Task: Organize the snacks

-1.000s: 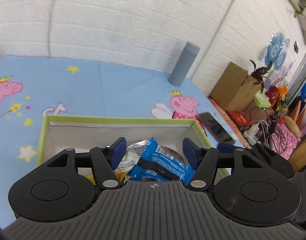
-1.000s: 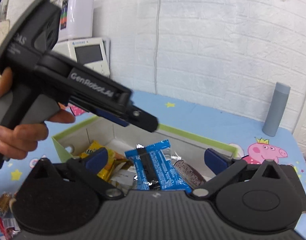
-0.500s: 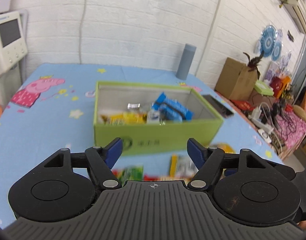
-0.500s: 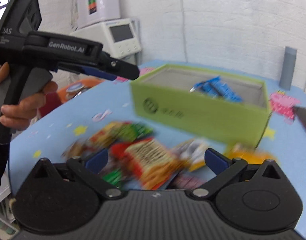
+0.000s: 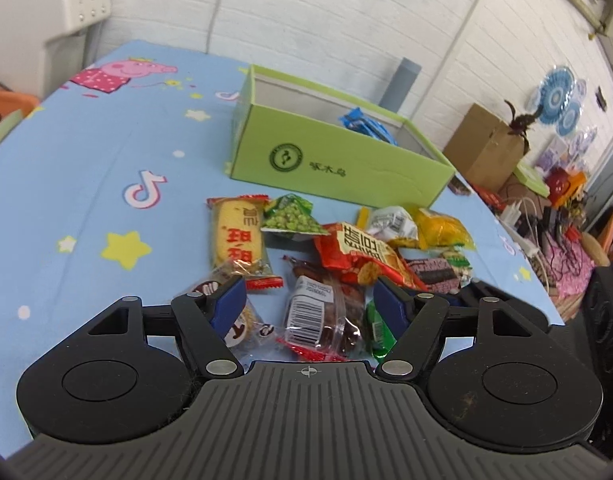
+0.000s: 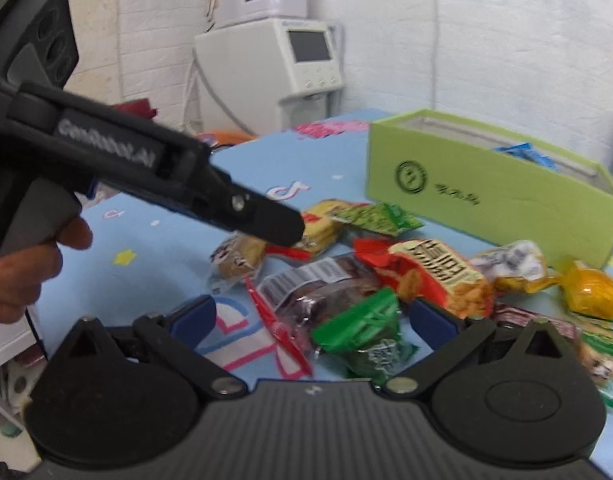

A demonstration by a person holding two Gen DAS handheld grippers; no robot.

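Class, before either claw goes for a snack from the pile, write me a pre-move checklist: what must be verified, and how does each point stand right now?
1. Left claw open and empty: ok.
2. Right claw open, nothing gripped: ok.
3. Green box open on top, ready for snacks: ok.
4. Room left in the box: cannot tell; only a blue packet shows above the wall.
5. Snacks separated for a clean single pick: not ok; the barcode packet overlaps the red packet and its neighbours.
6. The two claws clear of each other: ok, though both are over the same pile.
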